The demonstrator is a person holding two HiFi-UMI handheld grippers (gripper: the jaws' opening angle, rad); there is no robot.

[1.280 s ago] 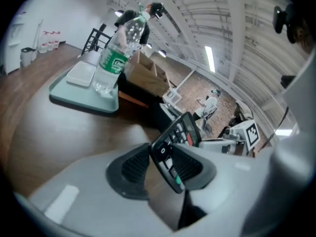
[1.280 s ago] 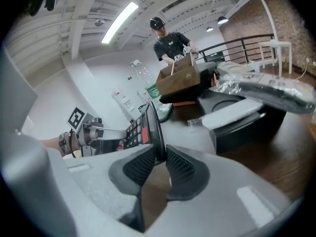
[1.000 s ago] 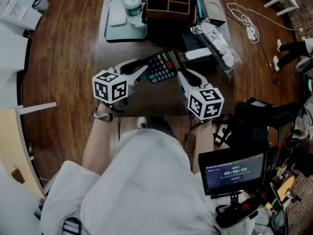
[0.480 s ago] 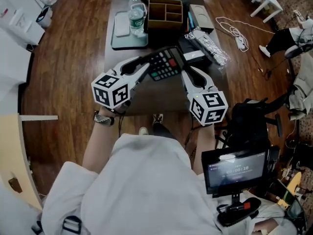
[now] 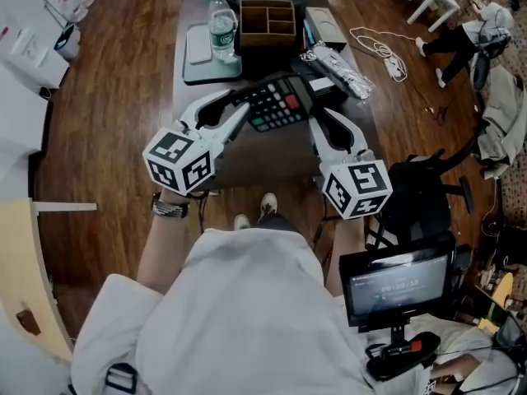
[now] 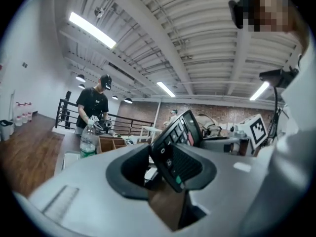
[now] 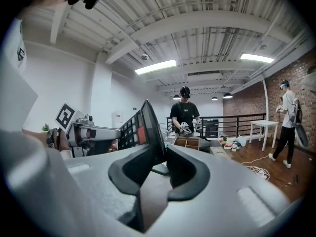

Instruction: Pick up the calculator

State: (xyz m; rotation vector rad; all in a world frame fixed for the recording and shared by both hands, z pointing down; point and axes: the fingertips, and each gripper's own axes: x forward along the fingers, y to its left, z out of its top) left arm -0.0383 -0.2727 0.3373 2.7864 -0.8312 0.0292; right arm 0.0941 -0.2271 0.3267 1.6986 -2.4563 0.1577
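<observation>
We find it crowded round the wooden organizer (image 5: 266, 23): a water bottle (image 5: 220, 25) stands just left of it on a tray (image 5: 212, 68), and a foil-wrapped bundle (image 5: 338, 66) lies right of it, nearer us. The calculator (image 5: 278, 104) hangs before it. Nearer still, the table (image 5: 255, 159) lies bare.

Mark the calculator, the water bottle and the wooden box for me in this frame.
calculator (image 5: 276, 109), head view, on its keypad.
water bottle (image 5: 221, 33), head view, on its label.
wooden box (image 5: 241, 21), head view, on its left wall.
</observation>
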